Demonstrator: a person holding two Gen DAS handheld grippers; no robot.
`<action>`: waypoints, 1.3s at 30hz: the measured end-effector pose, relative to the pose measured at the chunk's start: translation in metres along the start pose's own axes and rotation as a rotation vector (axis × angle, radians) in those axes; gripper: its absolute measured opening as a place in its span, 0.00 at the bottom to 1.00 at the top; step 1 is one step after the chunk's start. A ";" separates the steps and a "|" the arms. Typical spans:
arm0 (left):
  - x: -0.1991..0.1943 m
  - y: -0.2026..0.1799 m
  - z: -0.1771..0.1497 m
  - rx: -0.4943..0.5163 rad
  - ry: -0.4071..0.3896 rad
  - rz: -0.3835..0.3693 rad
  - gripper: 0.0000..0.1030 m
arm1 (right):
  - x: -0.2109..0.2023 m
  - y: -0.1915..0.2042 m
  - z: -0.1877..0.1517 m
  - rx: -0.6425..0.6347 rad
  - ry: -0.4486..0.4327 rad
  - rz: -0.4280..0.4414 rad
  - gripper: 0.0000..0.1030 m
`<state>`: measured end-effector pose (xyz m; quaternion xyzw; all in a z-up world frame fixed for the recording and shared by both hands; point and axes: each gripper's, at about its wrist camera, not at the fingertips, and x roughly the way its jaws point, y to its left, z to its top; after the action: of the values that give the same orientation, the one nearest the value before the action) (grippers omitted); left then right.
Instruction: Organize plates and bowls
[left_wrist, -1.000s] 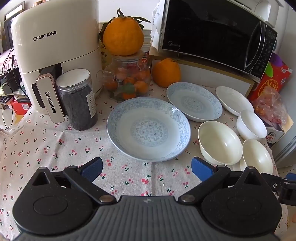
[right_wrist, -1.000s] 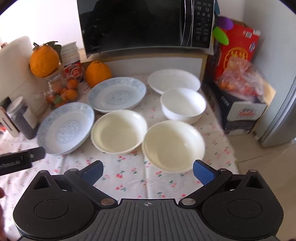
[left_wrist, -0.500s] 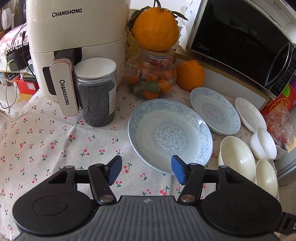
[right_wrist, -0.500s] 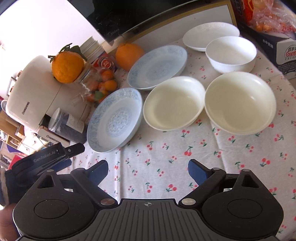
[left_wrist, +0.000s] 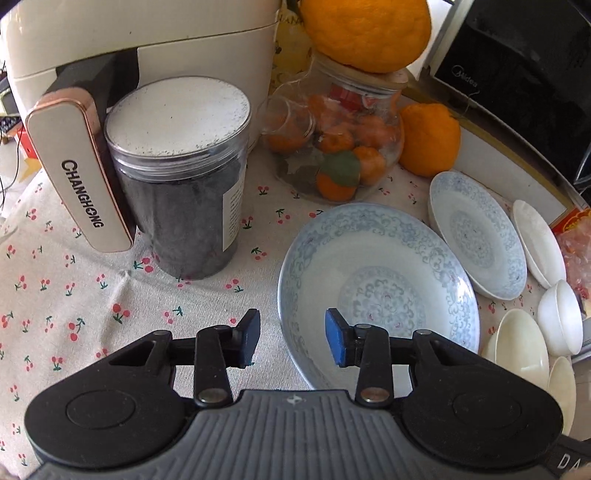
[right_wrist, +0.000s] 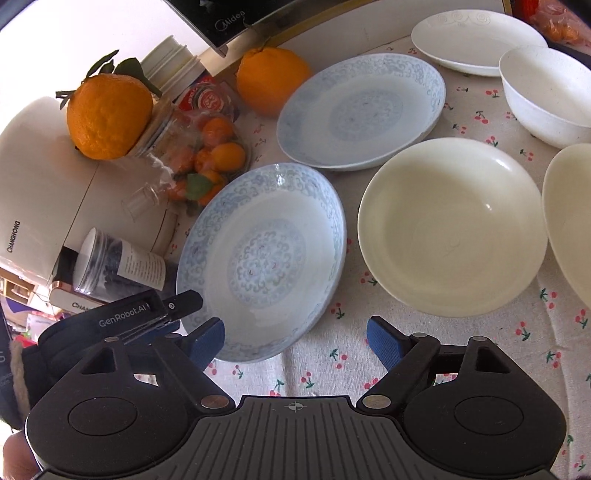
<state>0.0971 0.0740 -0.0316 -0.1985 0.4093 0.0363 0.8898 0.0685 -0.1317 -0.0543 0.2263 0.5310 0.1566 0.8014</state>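
While closing, left gripper straddles near-left rim of nearer blue-patterned plate, one blue pad inside the rim, other pad outside over the cloth; jaws part-way in, pads not pressing the rim, nothing gripped. Right gripper closing too but jaws wide, over bare cherry-print tablecloth just off the same plate's near rim, nothing between them. Left gripper also visible in right wrist view, at the plate's left rim.

Dishes on desk, all upright:
- nearer blue-patterned plate, centre, toward near edge
- second blue-patterned plate behind it, toward far edge, rims very close (touching or not, cannot tell)
- white plate at far right, by the microwave
- white bowl just in front of the white plate
- cream bowl right of nearer blue plate, just beside it
- second cream bowl at right edge of view, partly cut off

Left side of desk: dark-filled clear canister with white lid, against the cream air fryer (CHANGHONG on handle). Glass jar of small oranges behind plates, large orange sitting on its lid, another orange on desk beside jar.
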 end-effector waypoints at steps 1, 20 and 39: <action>0.003 0.001 0.002 0.006 0.009 0.009 0.34 | 0.004 0.000 0.001 -0.003 0.000 -0.006 0.81; 0.031 0.002 0.010 0.056 -0.006 0.002 0.17 | 0.023 0.002 0.012 -0.063 -0.116 -0.053 0.31; 0.016 0.018 -0.002 -0.041 0.035 0.030 0.14 | 0.010 0.000 -0.001 -0.098 -0.091 -0.038 0.16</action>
<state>0.1017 0.0880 -0.0504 -0.2110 0.4271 0.0546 0.8775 0.0711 -0.1265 -0.0625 0.1834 0.4899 0.1568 0.8377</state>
